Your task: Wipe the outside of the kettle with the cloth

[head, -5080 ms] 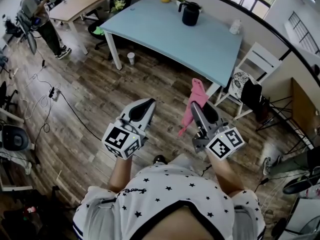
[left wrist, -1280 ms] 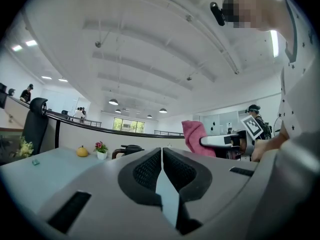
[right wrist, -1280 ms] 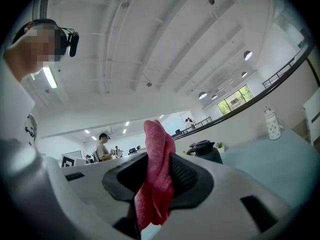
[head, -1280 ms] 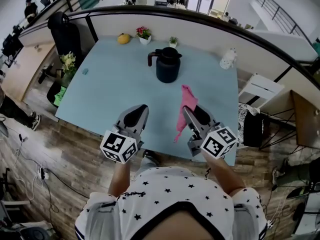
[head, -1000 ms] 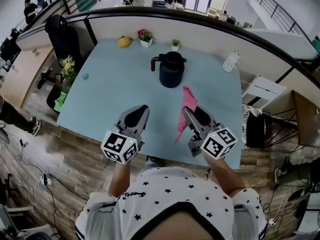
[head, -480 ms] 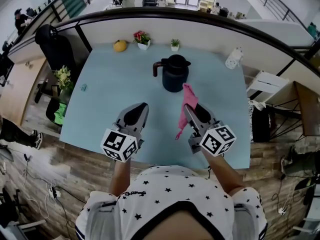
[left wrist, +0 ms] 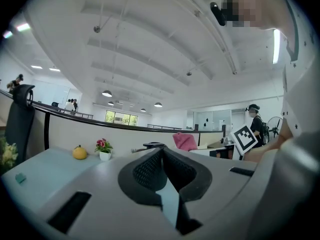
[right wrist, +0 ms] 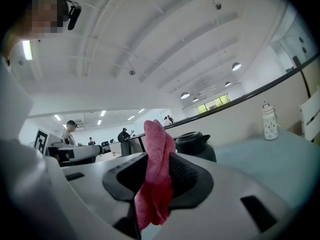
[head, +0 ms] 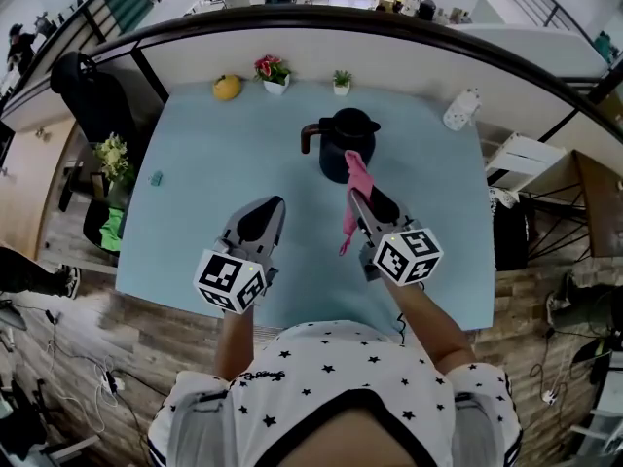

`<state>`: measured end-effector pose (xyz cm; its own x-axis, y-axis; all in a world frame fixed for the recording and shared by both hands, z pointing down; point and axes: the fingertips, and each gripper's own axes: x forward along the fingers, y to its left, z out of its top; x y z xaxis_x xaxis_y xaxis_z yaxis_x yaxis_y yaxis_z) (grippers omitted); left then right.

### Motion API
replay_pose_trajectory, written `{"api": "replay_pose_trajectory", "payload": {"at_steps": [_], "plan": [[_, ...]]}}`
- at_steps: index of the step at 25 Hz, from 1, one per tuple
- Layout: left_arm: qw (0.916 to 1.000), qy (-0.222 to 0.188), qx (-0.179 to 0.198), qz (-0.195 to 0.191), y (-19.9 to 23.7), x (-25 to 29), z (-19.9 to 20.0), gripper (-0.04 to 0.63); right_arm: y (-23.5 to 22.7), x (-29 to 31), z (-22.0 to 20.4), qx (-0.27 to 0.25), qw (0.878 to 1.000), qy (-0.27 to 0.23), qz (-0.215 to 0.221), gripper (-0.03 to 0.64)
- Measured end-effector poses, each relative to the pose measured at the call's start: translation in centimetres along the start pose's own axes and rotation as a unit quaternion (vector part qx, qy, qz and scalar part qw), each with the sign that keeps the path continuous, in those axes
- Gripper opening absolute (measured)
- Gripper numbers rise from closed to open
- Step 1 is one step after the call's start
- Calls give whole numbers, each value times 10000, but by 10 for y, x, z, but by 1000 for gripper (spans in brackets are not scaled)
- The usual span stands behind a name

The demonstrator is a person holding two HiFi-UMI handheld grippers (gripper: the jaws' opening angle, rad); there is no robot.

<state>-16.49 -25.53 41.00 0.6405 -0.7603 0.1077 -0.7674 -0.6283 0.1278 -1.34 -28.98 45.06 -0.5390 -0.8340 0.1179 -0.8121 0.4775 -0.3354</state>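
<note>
A black kettle (head: 344, 142) with a handle on its left stands on the far middle of the light blue table (head: 195, 183). My right gripper (head: 358, 197) is shut on a pink cloth (head: 352, 191), which hangs just in front of the kettle; in the right gripper view the cloth (right wrist: 156, 174) sits pinched between the jaws, with the kettle (right wrist: 196, 144) close behind. My left gripper (head: 263, 212) hovers over the table's near half, left of the cloth, jaws shut and empty. The left gripper view shows the kettle's lid (left wrist: 152, 145) and the cloth (left wrist: 185, 141) beyond the jaws.
A yellow fruit (head: 226, 87), a small red-flowered pot (head: 270, 69) and a small green plant (head: 341, 82) line the table's far edge. A white bottle (head: 460, 110) stands at the far right corner. A white chair (head: 516, 159) is right of the table, a black chair (head: 86, 81) left.
Both grippers and the cloth have come up to the table from across the room. In the last half second the right gripper has carried the cloth closer to the kettle.
</note>
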Motion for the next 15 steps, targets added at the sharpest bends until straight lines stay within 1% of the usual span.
{"api": "replay_pose_trajectory", "payload": {"at_steps": [4,9,15], "plan": [[9999,75,-138,-38,14,11,-9,35,-8,32,-11,-30,9997,210,-132,126],[9995,159,-285,6,31,18,-18,35,-10,74,-27,17,9982,565,-177,125],[9988,196,-436,111,49,14,-25,35,-22,106,-36,-163,9956,775,-505,124]]}}
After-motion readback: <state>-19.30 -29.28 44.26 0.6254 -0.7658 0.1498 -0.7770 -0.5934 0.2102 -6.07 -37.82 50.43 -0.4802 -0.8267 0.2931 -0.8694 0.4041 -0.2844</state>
